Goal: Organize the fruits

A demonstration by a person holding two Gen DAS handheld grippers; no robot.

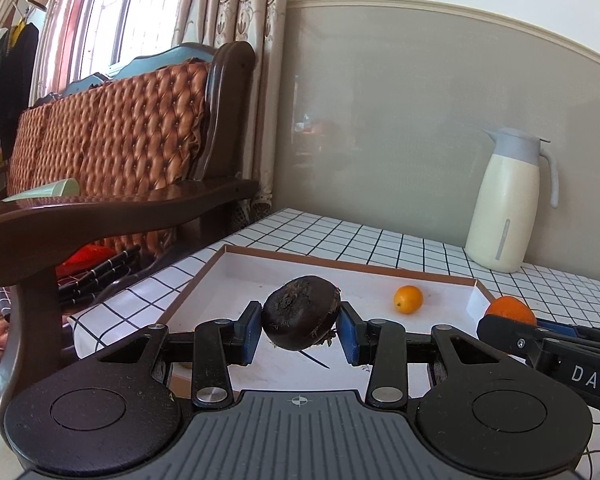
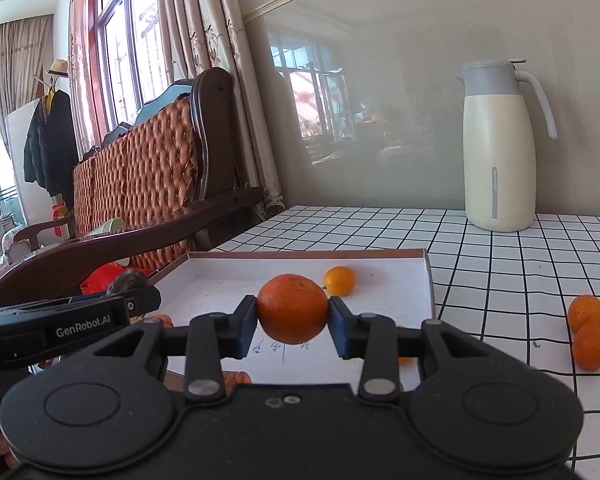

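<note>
Counting 4 oranges (image 2: 293, 308), maybe more hidden.

Dark brown flattish fruit (image 1: 300, 312) with rough stem end, raised over white tray (image 1: 228, 280). Orange (image 2: 293, 308) raised over tray. Small kumquat-like fruit (image 2: 339, 281) lying in tray. Two oranges (image 2: 590, 330) touching on checked tablecloth beside tray.

hidden: orange pieces (image 2: 236, 377) under hand-held gripper | illegible: handwriting (image 2: 274, 349) on tray
</note>
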